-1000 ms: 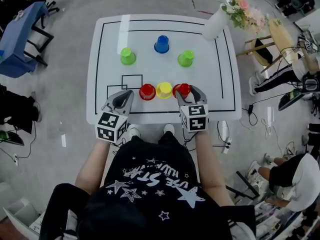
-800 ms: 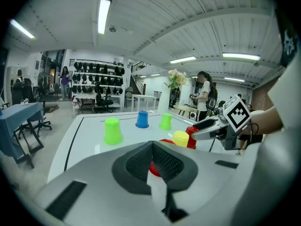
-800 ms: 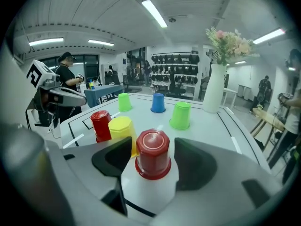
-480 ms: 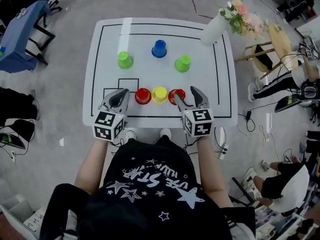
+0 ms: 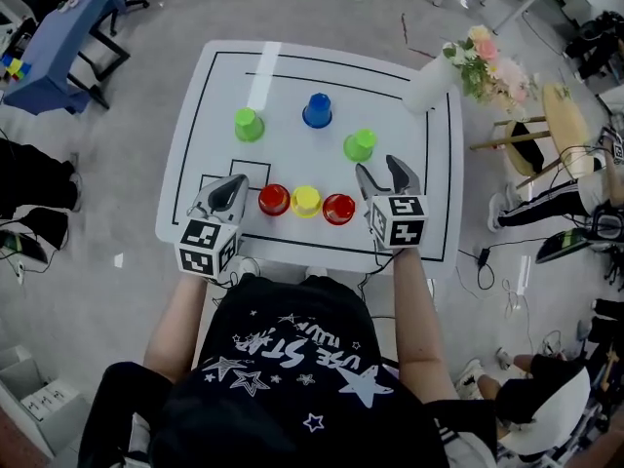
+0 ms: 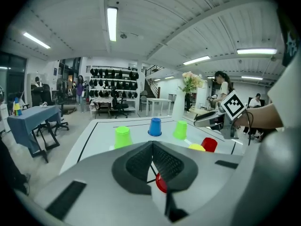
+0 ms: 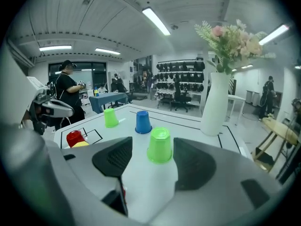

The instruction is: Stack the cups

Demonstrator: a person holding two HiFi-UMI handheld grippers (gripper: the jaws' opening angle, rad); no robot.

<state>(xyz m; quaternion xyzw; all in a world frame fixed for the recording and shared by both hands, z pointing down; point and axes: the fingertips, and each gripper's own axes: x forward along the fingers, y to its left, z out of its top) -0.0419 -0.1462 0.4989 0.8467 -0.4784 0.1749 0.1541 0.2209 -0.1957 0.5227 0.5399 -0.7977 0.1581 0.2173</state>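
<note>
1. Six cups stand upside down and unstacked on the table (image 5: 195, 115). The near row is left red cup (image 5: 274, 200), yellow cup (image 5: 305, 201) and right red cup (image 5: 338, 209). Behind are left green cup (image 5: 249, 125), blue cup (image 5: 317, 111) and right green cup (image 5: 359, 145).
2. The vase (image 5: 429, 81) at the far right corner holds flowers (image 5: 487, 61).
3. The left gripper (image 5: 232, 185) is clenched on nothing, left of the near row.
4. The right gripper (image 5: 378, 172) has its jaws apart and closing, gripping nothing; the right green cup is just ahead.

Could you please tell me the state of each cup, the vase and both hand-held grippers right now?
left green cup: upside down, unstacked.
blue cup: upside down, unstacked.
right green cup: upside down, unstacked.
left red cup: upside down, unstacked.
yellow cup: upside down, unstacked.
right red cup: upside down, unstacked.
vase: upright.
left hand-held gripper: shut, empty.
right hand-held gripper: jaws apart, closing, nothing between them.
</note>
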